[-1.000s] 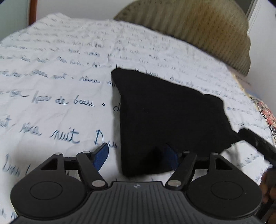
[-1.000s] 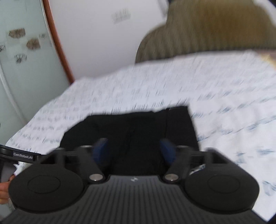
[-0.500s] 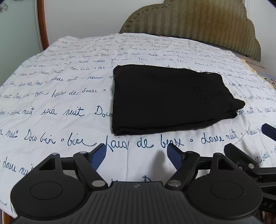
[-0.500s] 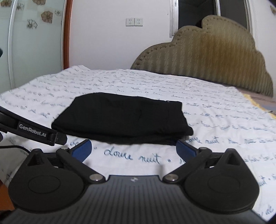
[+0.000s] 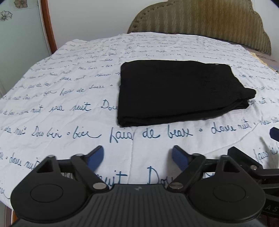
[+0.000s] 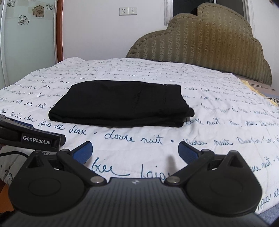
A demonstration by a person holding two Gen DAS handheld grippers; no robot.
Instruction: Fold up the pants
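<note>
While the black pants [image 5: 176, 90] are lying folded in a compact stack mid-bed, both grippers, left [image 5: 137, 158] and right [image 6: 135, 150], are hovering near, jaws spread and empty; folding looks finished, needing only withdrawal.

— Inspector A: Premises are presenting as a home bedroom. A bed is filling the view, wearing a white bedspread [image 6: 200, 97] printed with blue handwriting.

— Inspector B: Agreed. An olive padded headboard [image 6: 205, 43] is standing at the bed's far end. Twin wall sockets [image 6: 127, 11] are sitting above the bed, and a flower-patterned glass panel [image 6: 29, 40] is standing beside it.
</note>
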